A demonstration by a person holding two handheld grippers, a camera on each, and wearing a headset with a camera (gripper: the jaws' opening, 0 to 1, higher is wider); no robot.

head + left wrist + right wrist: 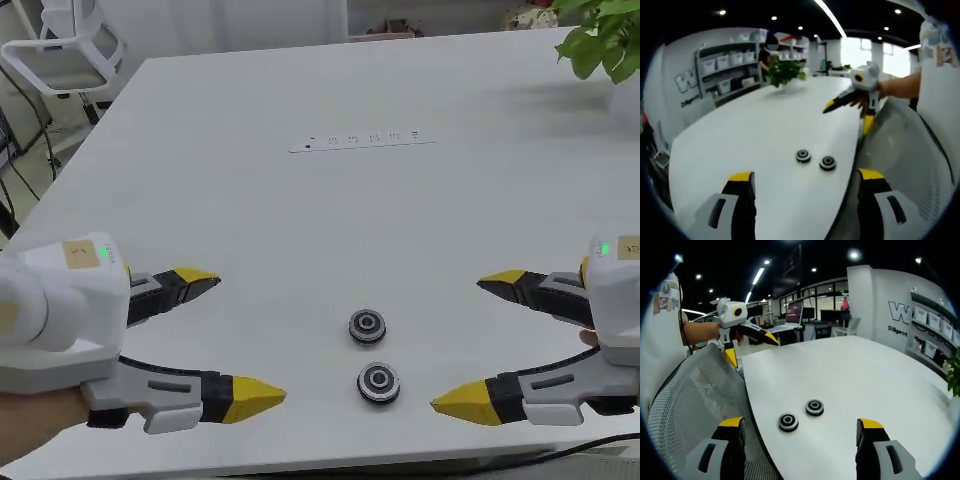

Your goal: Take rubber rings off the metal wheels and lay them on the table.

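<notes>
Your left gripper [248, 338] and right gripper [458, 343] both stand wide, holding nothing. Between them, near the front edge of the pale table [300, 220], lie the far metal wheel [367, 326] and near metal wheel [378, 381], just apart. A plant [605, 40] stands at the far corner, and shelves [725, 65] line the wall.

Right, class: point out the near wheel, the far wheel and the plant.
Near wheel [379, 381]: head view, on its hub.
Far wheel [367, 326]: head view, on its hub.
Plant [605, 35]: head view, on its leaves.
</notes>
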